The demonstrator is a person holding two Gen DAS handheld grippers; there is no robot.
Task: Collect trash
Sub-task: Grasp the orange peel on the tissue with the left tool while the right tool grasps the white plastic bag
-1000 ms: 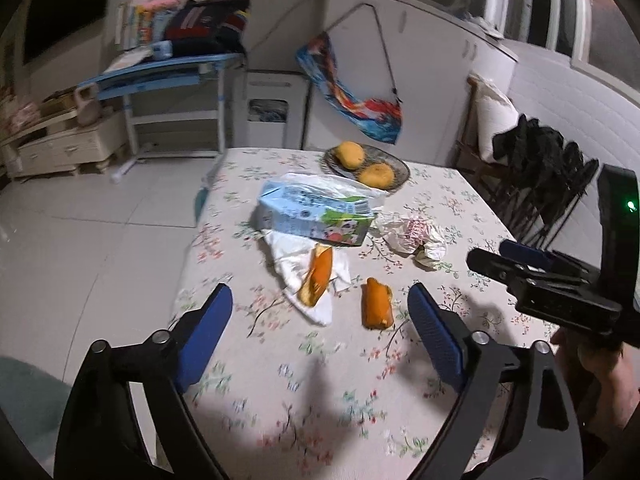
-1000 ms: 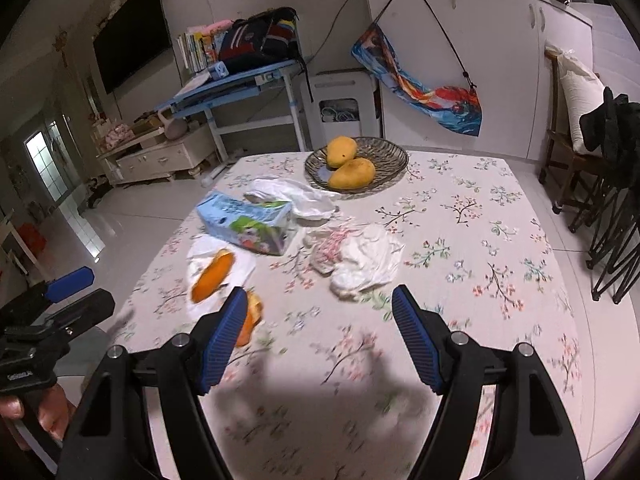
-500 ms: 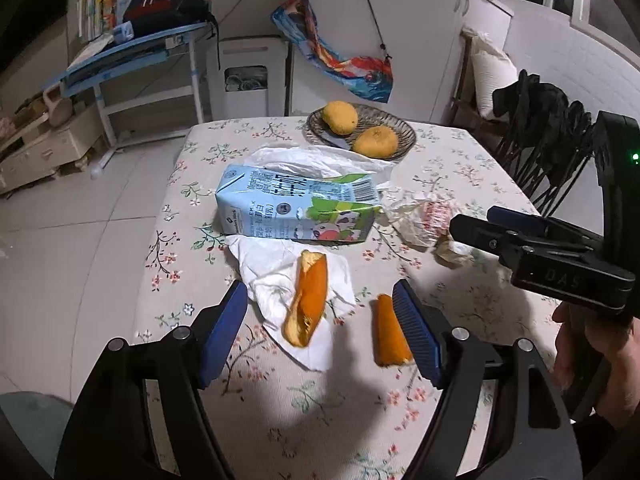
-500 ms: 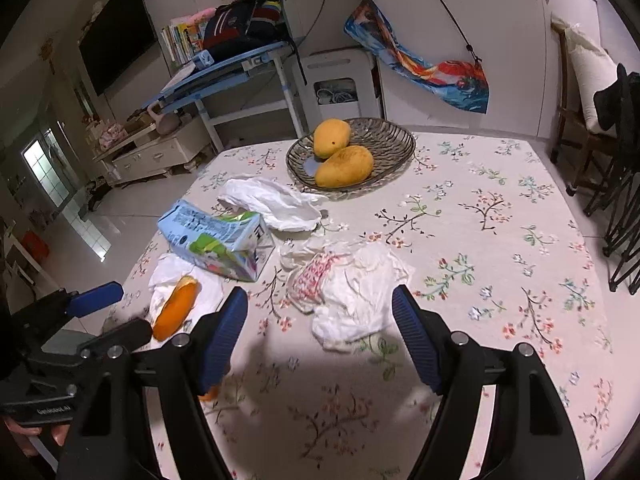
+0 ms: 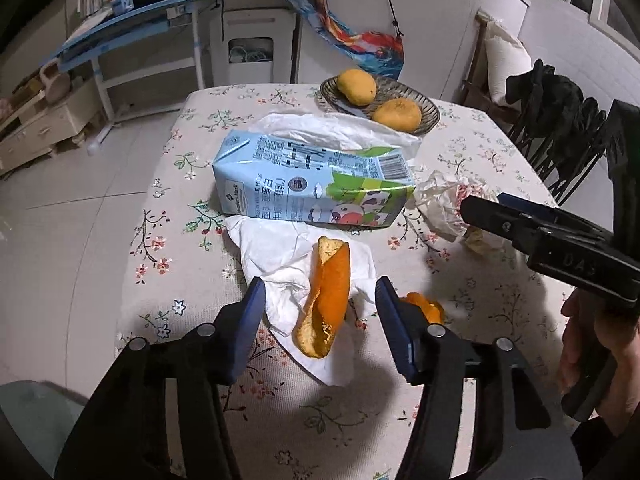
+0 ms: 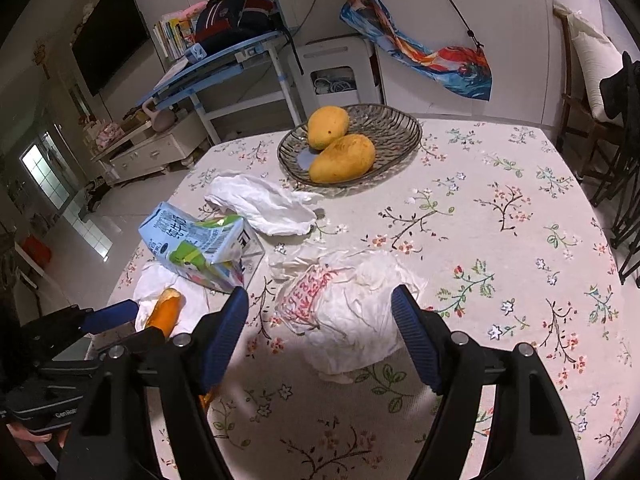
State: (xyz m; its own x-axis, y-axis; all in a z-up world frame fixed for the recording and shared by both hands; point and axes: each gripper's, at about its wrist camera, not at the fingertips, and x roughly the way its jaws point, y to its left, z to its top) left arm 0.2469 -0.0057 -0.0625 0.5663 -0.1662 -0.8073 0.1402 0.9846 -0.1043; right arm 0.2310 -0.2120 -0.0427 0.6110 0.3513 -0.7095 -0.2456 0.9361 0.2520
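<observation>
My left gripper (image 5: 320, 314) is open, its jaws on either side of an orange peel strip (image 5: 326, 300) lying on a white tissue (image 5: 276, 252). A second orange peel piece (image 5: 424, 306) lies just right of its right finger. A light-blue milk carton (image 5: 312, 184) lies on its side behind them. My right gripper (image 6: 320, 332) is open over a crumpled white plastic bag with red print (image 6: 348, 300). The carton (image 6: 200, 244) and another crumpled white tissue (image 6: 260, 204) lie to its left and beyond. The left gripper shows in the right wrist view (image 6: 116, 326).
A glass bowl (image 6: 400, 136) holding two mangoes (image 6: 344, 158) stands at the far side of the floral tablecloth (image 6: 500, 240). Dark folding chairs (image 5: 560, 120) stand right of the table. A blue desk (image 5: 132, 20) and a white bin (image 5: 250, 48) stand beyond.
Both grippers have moved forward and down toward the table. The left now straddles the peel on the tissue; the right has closed in over the printed plastic bag.
</observation>
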